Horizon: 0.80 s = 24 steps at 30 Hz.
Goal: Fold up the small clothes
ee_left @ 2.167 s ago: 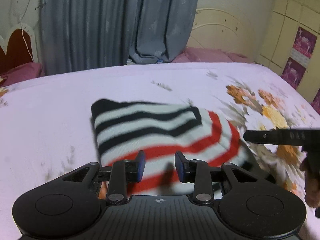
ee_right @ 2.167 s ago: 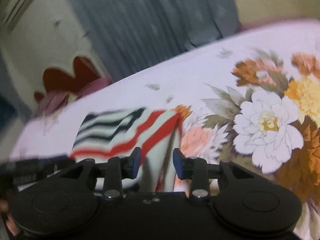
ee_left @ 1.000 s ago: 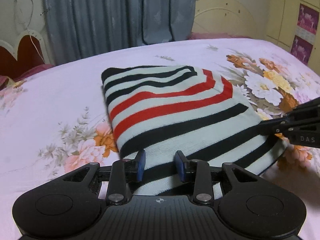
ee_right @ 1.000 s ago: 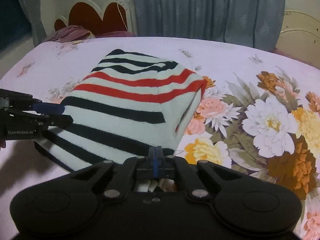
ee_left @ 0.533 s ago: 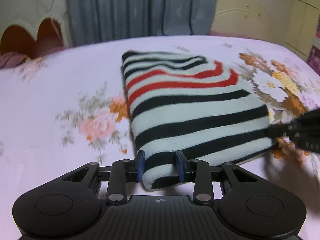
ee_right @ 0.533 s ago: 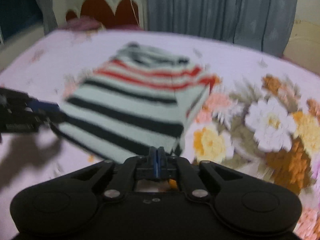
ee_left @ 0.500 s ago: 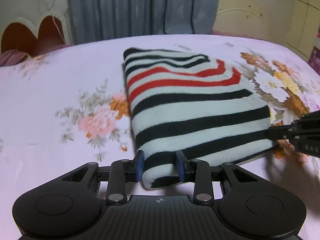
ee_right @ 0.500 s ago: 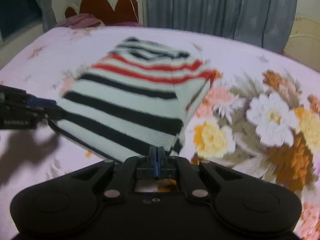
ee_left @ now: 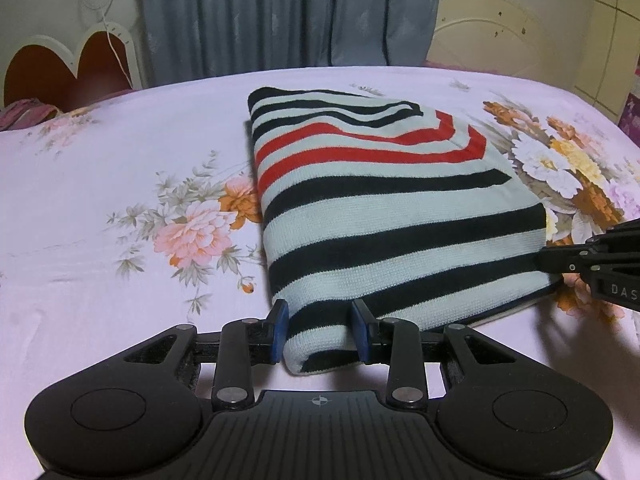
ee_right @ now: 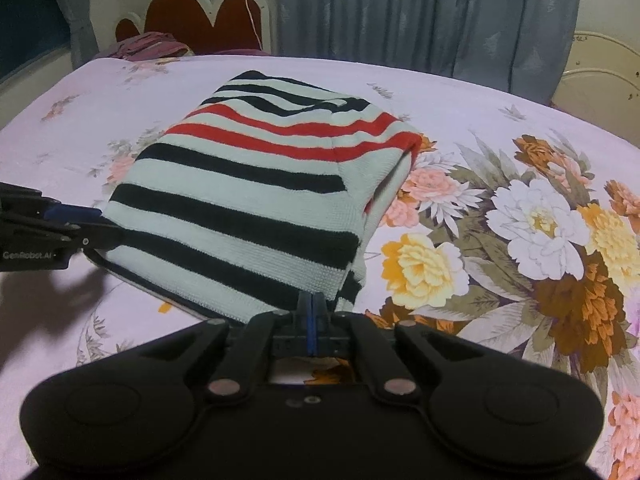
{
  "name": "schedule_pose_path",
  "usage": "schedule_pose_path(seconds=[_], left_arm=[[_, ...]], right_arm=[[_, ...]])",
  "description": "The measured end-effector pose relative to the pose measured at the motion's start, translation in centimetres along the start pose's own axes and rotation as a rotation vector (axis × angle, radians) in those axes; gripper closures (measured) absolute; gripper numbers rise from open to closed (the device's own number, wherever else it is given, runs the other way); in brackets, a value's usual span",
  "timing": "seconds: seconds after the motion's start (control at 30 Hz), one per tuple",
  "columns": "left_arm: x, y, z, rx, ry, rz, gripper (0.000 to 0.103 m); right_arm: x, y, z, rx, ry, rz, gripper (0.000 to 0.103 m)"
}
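Striped sweater (ee_left: 384, 208) lies folded into a rough rectangle on the floral bedsheet (ee_left: 100, 184), mid-bed, red bands toward the far end, black bands near me. My left gripper (ee_left: 319, 330) has its jaws parted to a middling gap with the near left corner of the fold sitting between the blue pads (ee_left: 279, 330); the cloth looks unpinched there, though I can't tell for sure whether the pads touch it. My right gripper (ee_right: 311, 326) has its jaws pressed together at the near right corner, and I judge it is clamped on the hem edge, but the tips hide the actual bite, so that's a guess from the cloth bunching just ahead of them. In the left view the right tool comes in from the side, touching the sweater's edge. I read this as the settle-and-release part of a fold: bundle is down, layers stacked, right side shows a loose flap (ee_right: 380, 200) gaping a bit. To do it well I want the right hand to lower until the hem rests on the sheet, then let go without dragging, so the top layer doesn't slide off the stack. Left hand should back straight out along its own axis, not sideways, or the corner gets tugged open. If another fold is wanted, grip both near corners through all layers and carry them evenly to the far edge. Risk: knit is soft, layers creep apart.
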<state>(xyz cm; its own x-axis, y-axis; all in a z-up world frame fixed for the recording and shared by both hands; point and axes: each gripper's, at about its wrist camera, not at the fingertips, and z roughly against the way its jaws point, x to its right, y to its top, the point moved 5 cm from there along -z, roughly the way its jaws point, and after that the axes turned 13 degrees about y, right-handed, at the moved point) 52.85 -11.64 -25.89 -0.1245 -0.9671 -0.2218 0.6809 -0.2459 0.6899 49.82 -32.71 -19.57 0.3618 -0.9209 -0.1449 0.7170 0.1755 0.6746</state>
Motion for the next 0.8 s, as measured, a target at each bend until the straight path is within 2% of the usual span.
schedule_pose_path(seconds=[0.33,0.37,0.4,0.43,0.47,0.5,0.6,0.67,0.77,0.8], left_arm=[[0.0,0.7,0.7,0.014,-0.003,-0.033,0.068],[-0.2,1.1,1.3,0.029,-0.001,-0.027,0.056],[-0.5,1.6,2.1,0.064,0.006,-0.019,0.046],[-0.7,2.4,3.0,0.108,-0.001,-0.018,0.041],[-0.8,3.1,3.3,0.127,-0.01,-0.02,0.041],[-0.7,4.0,3.3,0.135,-0.022,-0.019,0.041],[0.2,6.7,2.5,0.166,-0.044,-0.035,0.045],[1.4,7.9,1.1,0.157,-0.045,-0.057,0.046],[3.1,7.5,-2.9,0.051,-0.02,-0.1,0.046],[3.6,7.1,-3.5,0.063,0.0,-0.137,0.045]], right_arm=[[-0.5,0.3,-0.2,-0.035,-0.046,0.012,0.101],[-0.6,0.8,0.1,-0.037,-0.049,0.007,0.097],[-0.8,1.3,1.0,-0.002,-0.057,0.005,0.09],[-0.8,2.0,2.4,0.07,-0.064,0.003,0.079],[-0.8,2.6,3.5,0.125,-0.062,-0.008,0.081],[-0.6,3.2,3.8,0.142,-0.058,-0.027,0.083],[0.2,5.0,3.0,0.154,-0.056,-0.053,0.089],[0.6,6.0,2.0,0.17,-0.044,-0.061,0.091],[1.6,6.4,-0.8,0.121,-0.015,-0.063,0.095],[2.1,5.9,-2.2,0.067,-0.02,-0.063,0.097]])
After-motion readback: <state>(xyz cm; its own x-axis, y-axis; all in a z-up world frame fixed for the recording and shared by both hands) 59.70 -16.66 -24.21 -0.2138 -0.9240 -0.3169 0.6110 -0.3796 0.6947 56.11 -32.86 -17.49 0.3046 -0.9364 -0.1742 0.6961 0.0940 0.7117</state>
